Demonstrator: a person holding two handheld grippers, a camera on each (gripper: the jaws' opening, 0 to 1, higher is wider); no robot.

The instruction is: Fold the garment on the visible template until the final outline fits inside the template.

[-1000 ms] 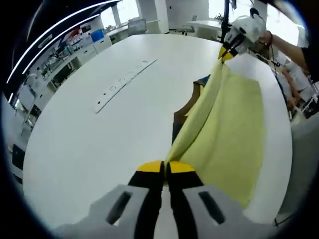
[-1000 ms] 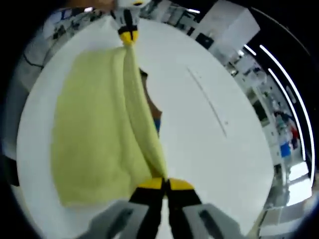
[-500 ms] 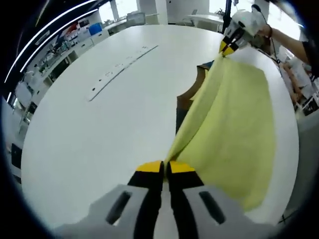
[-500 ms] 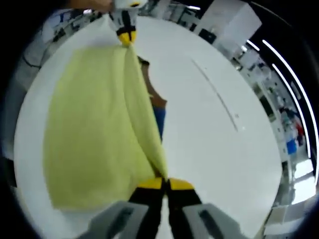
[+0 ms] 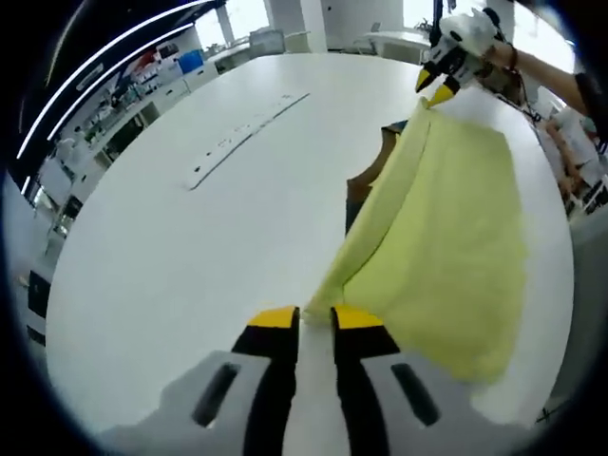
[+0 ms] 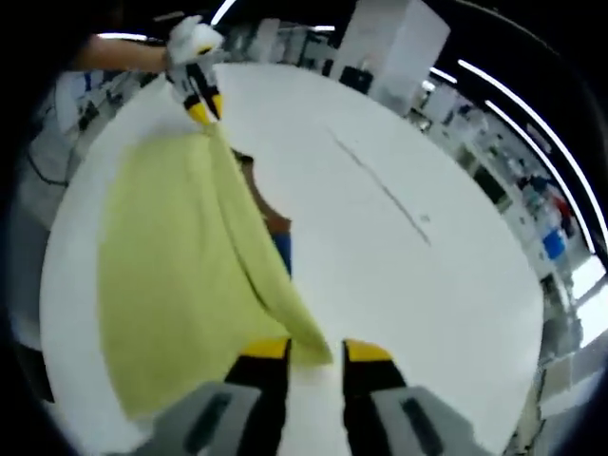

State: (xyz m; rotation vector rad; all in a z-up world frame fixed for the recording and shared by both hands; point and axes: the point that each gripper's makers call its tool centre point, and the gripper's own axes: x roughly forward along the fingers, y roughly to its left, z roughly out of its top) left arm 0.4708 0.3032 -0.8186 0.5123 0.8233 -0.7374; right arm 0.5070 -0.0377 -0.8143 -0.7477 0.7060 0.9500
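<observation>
With both claws parted, we hold nothing: the left claw [image 5: 314, 318] stands open just off the near corner of the yellow garment [image 5: 446, 237], and the right claw [image 6: 309, 350] stands open with the opposite corner lying loose between its jaws. The garment lies folded on the white table [image 5: 190, 247], its doubled edge running from one claw to the other, and a brown and blue patch [image 5: 366, 180], likely the template, peeks out from beneath that edge. We judge the fold is laid but not yet checked against the outline, most of which the cloth hides. The risk from here is that a jaw tip catches the loose corner as we pull away, dragging the fold open or sliding it off the template. A crooked edge could also overhang unseen beneath the cloth.
</observation>
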